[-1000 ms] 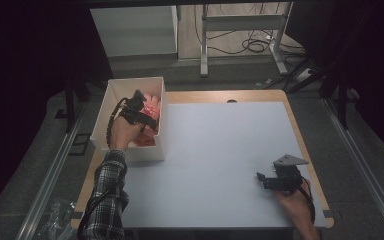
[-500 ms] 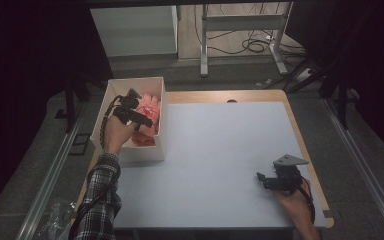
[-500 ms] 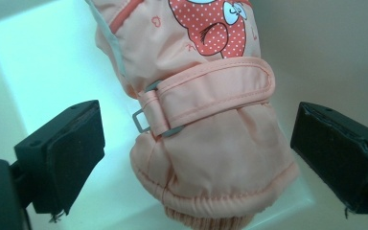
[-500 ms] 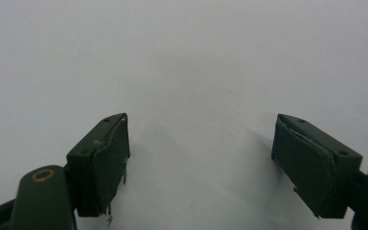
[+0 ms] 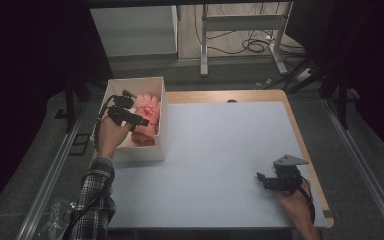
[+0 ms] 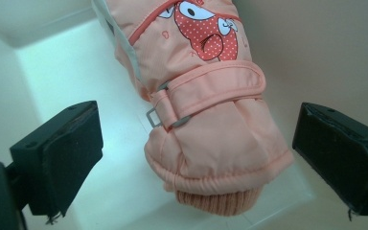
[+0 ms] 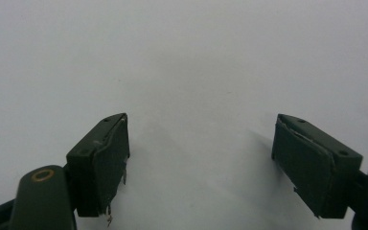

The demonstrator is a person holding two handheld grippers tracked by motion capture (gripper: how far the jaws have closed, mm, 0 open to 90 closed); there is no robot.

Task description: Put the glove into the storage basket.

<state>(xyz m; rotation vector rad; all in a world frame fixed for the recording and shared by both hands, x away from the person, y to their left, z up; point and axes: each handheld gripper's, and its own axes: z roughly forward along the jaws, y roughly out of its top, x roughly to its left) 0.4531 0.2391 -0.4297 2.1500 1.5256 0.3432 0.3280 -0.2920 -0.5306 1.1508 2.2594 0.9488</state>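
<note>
The step in hand looks like reaching for the peach padded mitten with a red dotted owl (image 6: 206,120), which lies inside the white open cardboard box (image 5: 161,125). The left gripper (image 5: 130,117) hangs above the box, jaws wide on both sides of the knitted cuff, not touching. Next it should lower and close. The right gripper (image 5: 266,181) rests on the white counter (image 5: 220,150), well apart from the box, jaws wide and empty.
</note>
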